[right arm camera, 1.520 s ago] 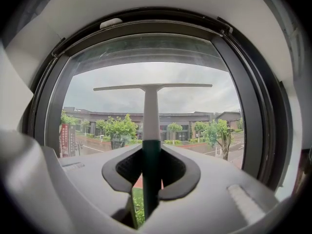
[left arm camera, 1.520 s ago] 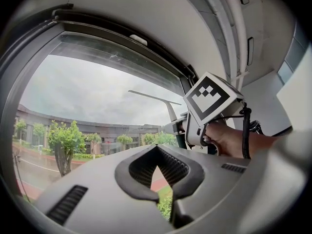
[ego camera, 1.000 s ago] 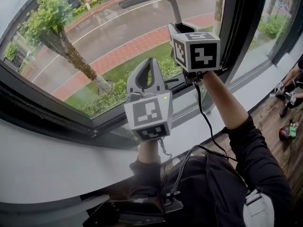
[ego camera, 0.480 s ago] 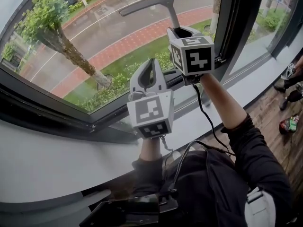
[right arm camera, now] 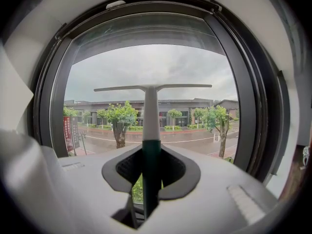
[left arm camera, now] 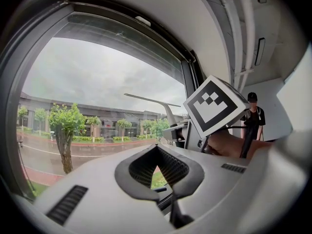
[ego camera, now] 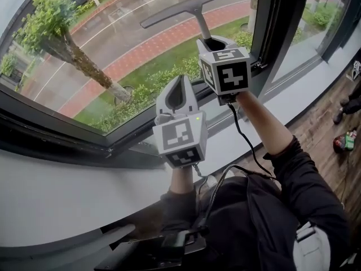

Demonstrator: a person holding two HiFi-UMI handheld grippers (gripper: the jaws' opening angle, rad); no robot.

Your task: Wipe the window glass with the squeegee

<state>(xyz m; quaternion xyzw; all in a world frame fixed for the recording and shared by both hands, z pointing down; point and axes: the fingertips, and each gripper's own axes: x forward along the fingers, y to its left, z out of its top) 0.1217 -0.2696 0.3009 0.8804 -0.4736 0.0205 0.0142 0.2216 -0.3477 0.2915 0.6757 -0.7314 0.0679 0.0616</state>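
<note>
Against the window glass [ego camera: 113,44], the squeegee [ego camera: 197,17] stands with its long blade across the upper right part of the pane. Its handle runs down into the right hand-held gripper [ego camera: 213,40]. In the right gripper view, that hand-held gripper [right arm camera: 151,165] is clamped on the dark green lower part of the handle. The pale shaft and T-shaped blade of the squeegee [right arm camera: 150,106] rise straight ahead, level across the glass. Whether the blade edge actually presses on the pane cannot be told. The left hand-held gripper [ego camera: 178,82] hangs lower on the glass, nearer its bottom frame [ego camera: 84,130] and apart from the tool. Its own view shows the left hand-held gripper [left arm camera: 157,152] with jaw tips meeting and nothing between them.

Compared with a second ago, the blade sits lower on the glass. It was up near the top of the head view and has come down toward the grass seen through the pane, and the right hand has dropped with it. The left hand-held gripper has hardly shifted against the pane. This reads as a downward wiping stroke under way. The stretch of glass below the blade, and the left of the pane, are likely still to do. Finishing the stroke calls for keeping the blade level down to the bottom frame.
</note>
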